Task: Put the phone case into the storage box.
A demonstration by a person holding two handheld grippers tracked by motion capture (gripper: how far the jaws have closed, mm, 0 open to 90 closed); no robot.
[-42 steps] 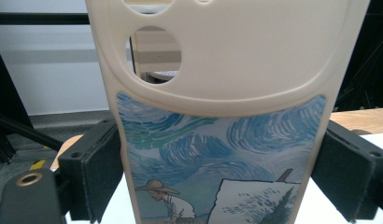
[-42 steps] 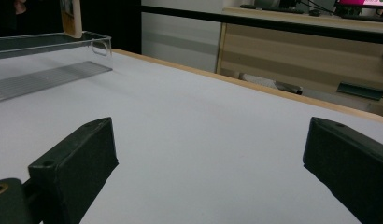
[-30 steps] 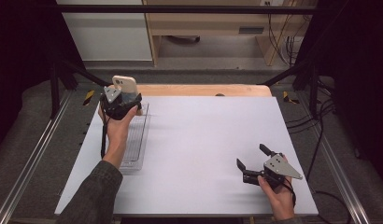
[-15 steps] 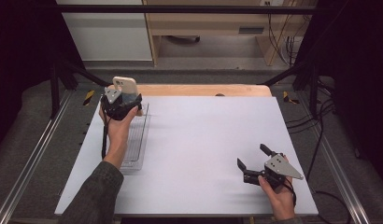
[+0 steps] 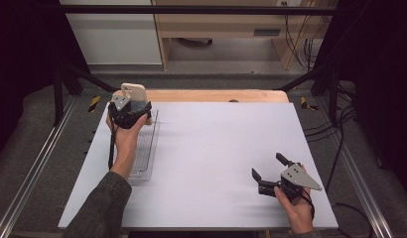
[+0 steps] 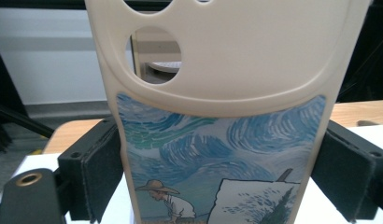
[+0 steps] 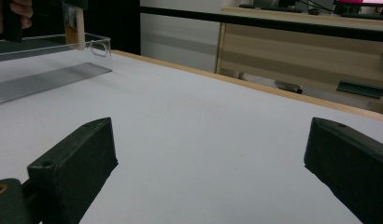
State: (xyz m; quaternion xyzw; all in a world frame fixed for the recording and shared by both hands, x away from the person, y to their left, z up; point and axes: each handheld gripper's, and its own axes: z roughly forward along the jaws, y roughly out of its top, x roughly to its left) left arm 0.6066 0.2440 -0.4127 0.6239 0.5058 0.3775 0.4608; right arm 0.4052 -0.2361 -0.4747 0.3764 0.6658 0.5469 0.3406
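left hand-held gripper (image 5: 134,105) pinches a phone case (image 6: 222,116) by its side edges: light, flexible, probably slippery; right hand-held gripper (image 5: 271,171) spread wide.

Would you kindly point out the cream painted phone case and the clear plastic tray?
cream painted phone case (image 6: 217,154), left gripper view, its painted back.
clear plastic tray (image 5: 142,166), high view, its ribbed floor.

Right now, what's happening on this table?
A person works with a gripper in each hand. The left gripper is shut on a cream phone case with a painted swirly-sky print, holding it upright above the far end of a clear plastic tray on the left of the white table. The right gripper rests near the table's front right, jaws open with nothing between them.
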